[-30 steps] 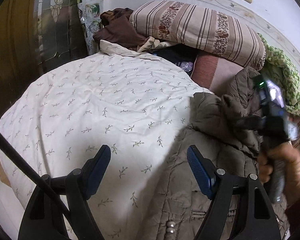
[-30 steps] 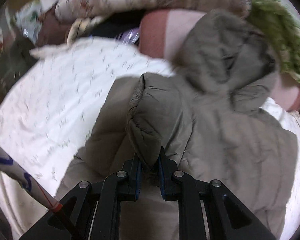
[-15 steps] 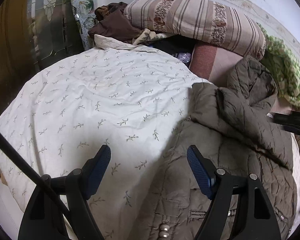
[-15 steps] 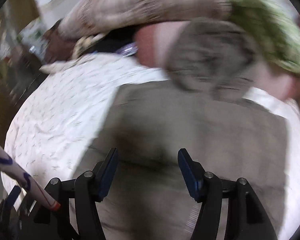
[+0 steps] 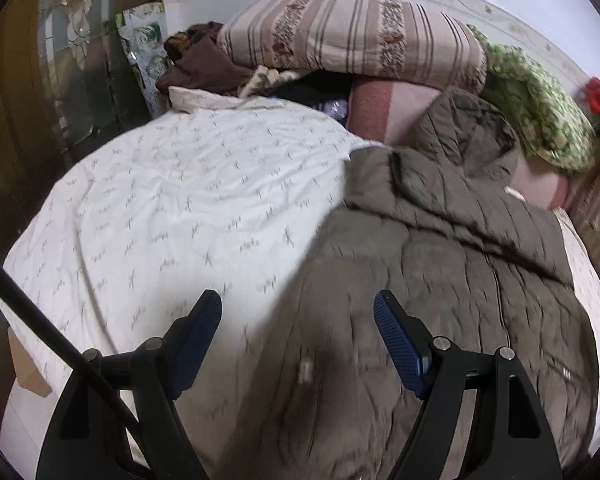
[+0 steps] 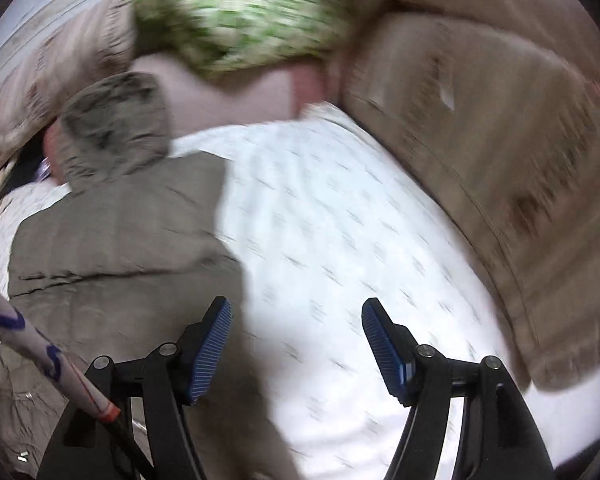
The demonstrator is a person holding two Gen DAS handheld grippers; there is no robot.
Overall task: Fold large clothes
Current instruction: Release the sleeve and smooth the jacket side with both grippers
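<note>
An olive-brown quilted hooded jacket (image 5: 440, 280) lies on the white leaf-print bedspread (image 5: 180, 208), hood toward the pillows, one sleeve folded across its body. My left gripper (image 5: 298, 320) is open and empty, hovering over the jacket's left edge. In the right wrist view the jacket (image 6: 112, 248) is at the left. My right gripper (image 6: 296, 326) is open and empty above the bedspread (image 6: 340, 240), just right of the jacket's side edge. This view is motion-blurred.
A striped pillow (image 5: 352, 44), a pink cushion (image 5: 384, 112), a green patterned blanket (image 5: 536, 108) and brown clothes (image 5: 204, 68) pile at the bed's head. A tan padded panel (image 6: 500, 140) borders the bed on the right. A wooden and glass door (image 5: 60, 60) stands left.
My right gripper let go of the jacket sleeve, opened and swung right, off the jacket and over the bedspread. It left the left wrist view. The left gripper stayed open and shifted slightly.
</note>
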